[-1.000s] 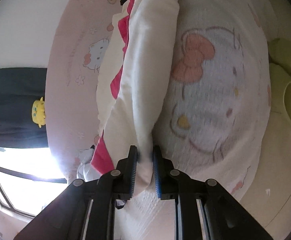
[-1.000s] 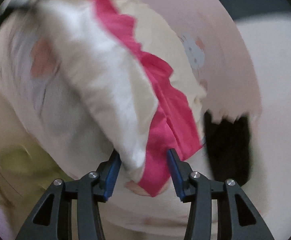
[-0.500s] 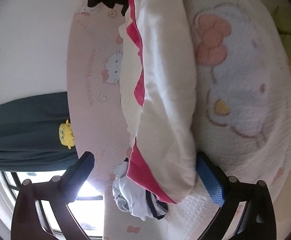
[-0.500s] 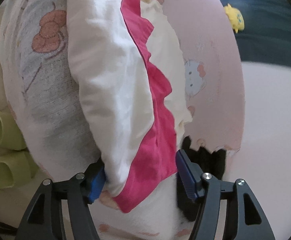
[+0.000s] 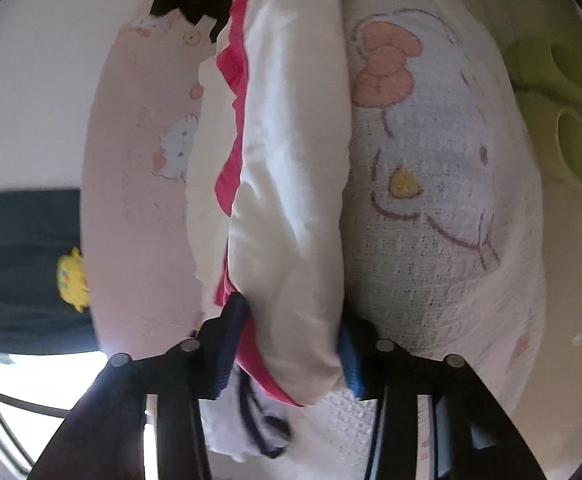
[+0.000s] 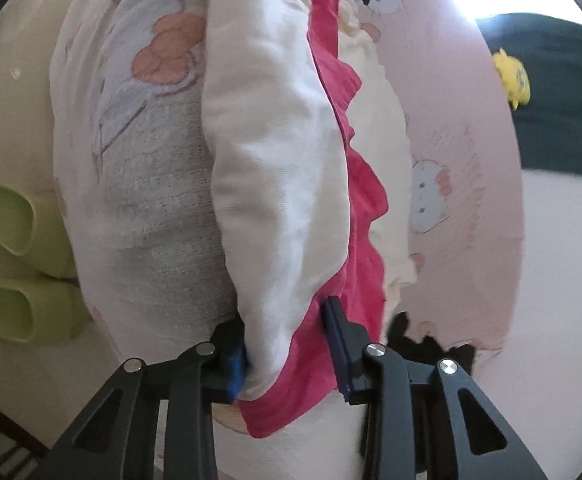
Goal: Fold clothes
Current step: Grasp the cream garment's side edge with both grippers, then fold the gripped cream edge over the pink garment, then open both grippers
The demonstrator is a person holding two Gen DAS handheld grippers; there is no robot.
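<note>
The folded cream garment (image 5: 291, 184) fills the gap between the jaws of both grippers, leaving no passage there. On the cartoon-cat towel (image 5: 443, 200), bare surface lies open toward the edge by the green slippers (image 6: 15, 264). The opposite edge is blocked by crumpled white-and-navy clothing (image 5: 251, 420) and a black item (image 6: 431, 344).

Both wrist views close, facing opposite ends of same folded garment (image 5: 291, 168) (image 6: 275, 168).

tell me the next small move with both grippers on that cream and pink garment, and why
Probably lift both ends together and carry the fold over. The left gripper and the right gripper have just been closing, and each now pinches an opposite end of the bunched cream and pink garment, which lies as a thick roll on the cat-print blanket. That is only a guess from the two grips.
</note>
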